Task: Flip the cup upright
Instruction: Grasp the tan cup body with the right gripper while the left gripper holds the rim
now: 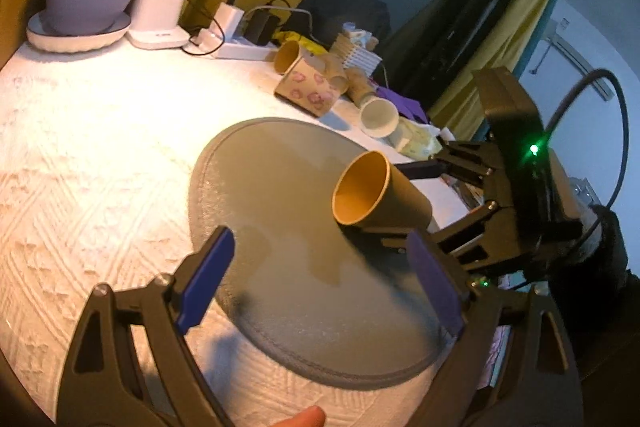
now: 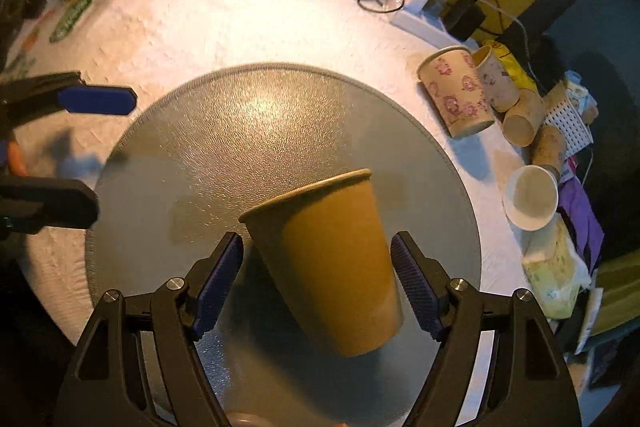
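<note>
The brown cup (image 2: 332,263), seen empty, is tilted between the spread right gripper (image 2: 318,283) fingers, grip uncertain. The left gripper (image 1: 320,283) is held released above the grey mat (image 1: 280,187) on the counter (image 1: 100,147).

Cup (image 2: 332,263) above mat (image 2: 240,131)

The brown paper cup (image 1: 374,189) lies tilted on its side over the far right part of the round grey mat (image 1: 280,227), its open mouth facing the camera. The right gripper (image 1: 404,203) reaches in from the table's right edge, one finger above the cup and one below it; contact is unclear. The left gripper (image 1: 320,283) hovers over the mat's near edge, jaws spread wide with nothing between them. Loose paper cups (image 1: 316,83) lie near the table's far right edge.
</note>
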`<state>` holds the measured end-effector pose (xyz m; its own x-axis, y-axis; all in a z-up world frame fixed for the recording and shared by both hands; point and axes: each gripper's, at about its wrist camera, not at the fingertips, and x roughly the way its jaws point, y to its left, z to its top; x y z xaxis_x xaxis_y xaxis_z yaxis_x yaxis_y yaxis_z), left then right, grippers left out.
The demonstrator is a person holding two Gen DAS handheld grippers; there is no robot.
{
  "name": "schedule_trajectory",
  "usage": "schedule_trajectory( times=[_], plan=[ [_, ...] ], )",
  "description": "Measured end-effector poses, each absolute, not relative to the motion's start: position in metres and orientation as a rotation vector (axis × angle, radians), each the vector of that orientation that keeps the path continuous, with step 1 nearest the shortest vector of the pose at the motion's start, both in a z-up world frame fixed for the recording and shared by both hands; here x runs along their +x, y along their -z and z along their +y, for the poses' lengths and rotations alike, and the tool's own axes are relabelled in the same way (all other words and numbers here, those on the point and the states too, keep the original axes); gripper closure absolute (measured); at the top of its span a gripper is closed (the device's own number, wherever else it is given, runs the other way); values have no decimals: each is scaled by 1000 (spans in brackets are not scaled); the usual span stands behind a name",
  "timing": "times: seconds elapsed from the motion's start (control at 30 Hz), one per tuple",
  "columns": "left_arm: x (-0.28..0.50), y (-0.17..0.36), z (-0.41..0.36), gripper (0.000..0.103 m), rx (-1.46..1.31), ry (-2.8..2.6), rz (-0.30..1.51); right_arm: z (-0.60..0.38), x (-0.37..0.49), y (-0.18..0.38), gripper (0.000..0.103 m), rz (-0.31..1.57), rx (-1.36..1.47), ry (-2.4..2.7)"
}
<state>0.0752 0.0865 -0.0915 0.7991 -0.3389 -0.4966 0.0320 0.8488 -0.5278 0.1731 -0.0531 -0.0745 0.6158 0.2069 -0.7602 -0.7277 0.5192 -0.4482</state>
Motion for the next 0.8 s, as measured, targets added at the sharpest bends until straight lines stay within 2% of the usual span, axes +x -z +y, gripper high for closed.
schedule_trajectory(
  times=[0.33, 0.37, 0.43, 0.8],
  plan=[
    [77, 95, 84, 14, -524, 210, 644, -35, 190, 86, 24, 778, -937, -599],
    [78, 95, 85, 14, -535, 205, 646, -34, 191, 86, 25, 784, -937, -597],
    [79, 96, 87, 14, -545, 196, 651, -34, 192, 85, 34, 777, -940, -596],
    [80, 99, 88, 14, -537, 136, 668, -52, 192, 63, 35, 713, -803, -597]
  ],
)
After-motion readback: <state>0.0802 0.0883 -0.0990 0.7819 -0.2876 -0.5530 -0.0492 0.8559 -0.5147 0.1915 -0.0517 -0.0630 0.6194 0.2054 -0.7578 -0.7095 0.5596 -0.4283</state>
